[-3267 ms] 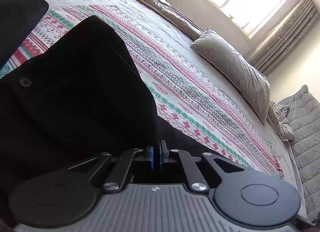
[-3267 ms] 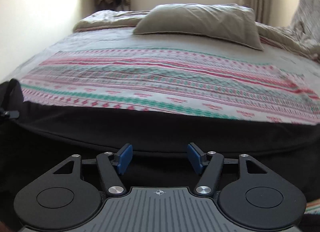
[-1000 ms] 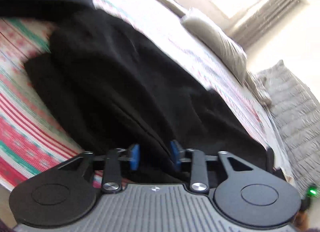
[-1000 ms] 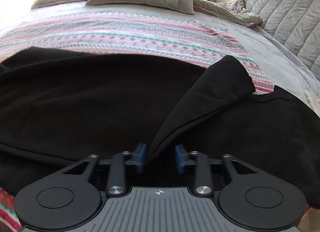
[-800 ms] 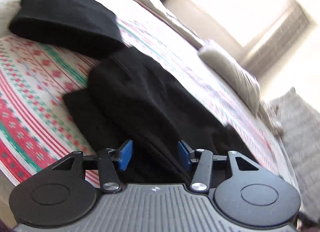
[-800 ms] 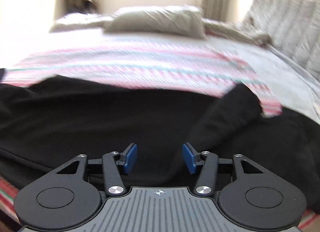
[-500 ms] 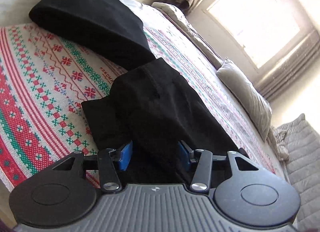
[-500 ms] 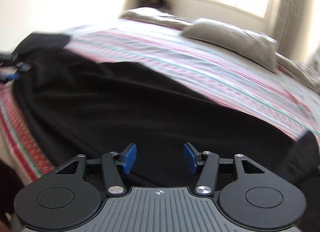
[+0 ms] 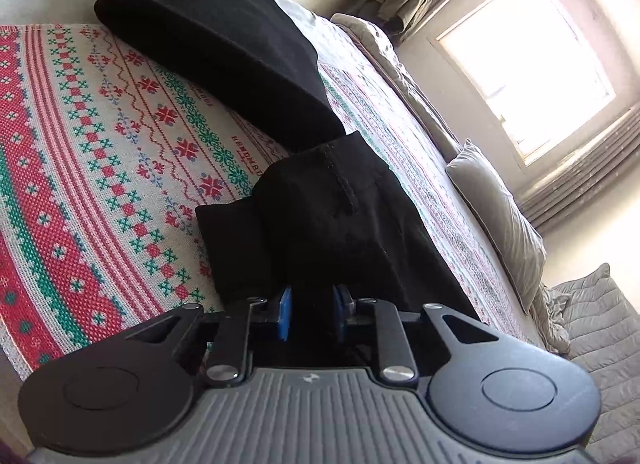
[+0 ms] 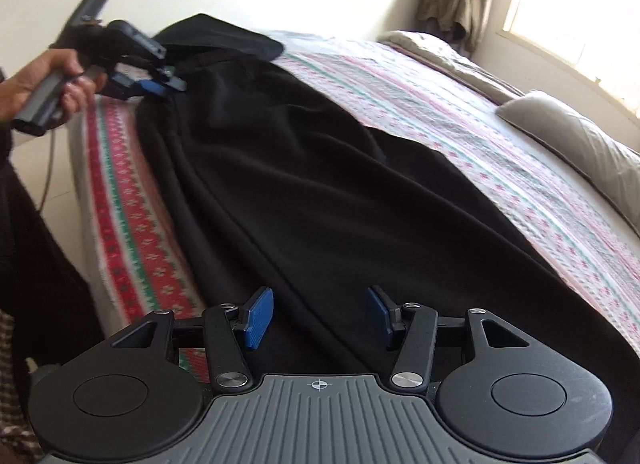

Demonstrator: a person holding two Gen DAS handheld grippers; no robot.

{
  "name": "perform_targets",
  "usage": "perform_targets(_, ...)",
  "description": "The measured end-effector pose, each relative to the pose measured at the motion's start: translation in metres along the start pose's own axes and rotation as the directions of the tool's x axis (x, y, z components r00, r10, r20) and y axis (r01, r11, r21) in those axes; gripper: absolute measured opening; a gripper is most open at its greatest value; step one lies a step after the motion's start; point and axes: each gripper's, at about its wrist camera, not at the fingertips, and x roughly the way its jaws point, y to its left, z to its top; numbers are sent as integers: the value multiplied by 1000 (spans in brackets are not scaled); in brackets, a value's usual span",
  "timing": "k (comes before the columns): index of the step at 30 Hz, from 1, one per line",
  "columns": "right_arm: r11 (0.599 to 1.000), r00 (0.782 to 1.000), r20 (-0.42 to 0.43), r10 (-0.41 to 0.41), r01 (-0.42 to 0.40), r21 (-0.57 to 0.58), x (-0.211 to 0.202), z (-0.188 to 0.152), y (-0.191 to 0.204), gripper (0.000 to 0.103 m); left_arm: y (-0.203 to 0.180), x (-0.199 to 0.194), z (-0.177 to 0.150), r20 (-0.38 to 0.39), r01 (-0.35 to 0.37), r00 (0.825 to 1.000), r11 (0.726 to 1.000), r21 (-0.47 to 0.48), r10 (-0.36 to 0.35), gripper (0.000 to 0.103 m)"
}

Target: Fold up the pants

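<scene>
Left fingers (image 9: 286, 314) pinching one black pants (image 9: 340, 220) waistband, right fingers (image 10: 256, 318) spread wide, two pillows (image 9: 500, 216).

Pants (image 10: 320, 192): far leg end cut off at 4 o'clock by right-wrist frame edge; near hem hidden under right gripper (image 10: 318, 314) body.
Left gripper (image 9: 310, 314): fabric between pads, contact hidden in black; blurred at 10 o'clock in right-wrist view.
Second black garment (image 9: 224, 36): cropped at 12 o'clock.
Pillow (image 10: 580, 140): cropped at 3 o'clock.
</scene>
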Motion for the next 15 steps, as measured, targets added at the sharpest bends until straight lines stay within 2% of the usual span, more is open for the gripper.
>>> perform_targets(3,999,1000,-10,-10,10,-37,4,-1,6,51,-4,-3,-1,24,-16,1000,1000,3,16,36)
perform_targets(6,1000,1000,0,-18,18,-11,10,1,7,50,-10,-3,0,70,-45,997,999,25,43,36)
perform_targets(9,999,999,19,-31,31,-8,11,-2,5,43,-16,1,1,115,-81,991,996,42,75,35)
perform_targets(11,1000,999,30,-25,26,-18,13,0,6,19,-22,1,0,154,-124,982,990,64,113,32)
perform_targets(13,999,999,40,-17,19,-32,14,3,8,7,-28,-2,-2,185,-143,975,985,95,123,28)
perform_targets(15,998,998,59,-29,33,-62,12,6,12,3,-31,-6,-4,202,-142,973,982,125,115,20)
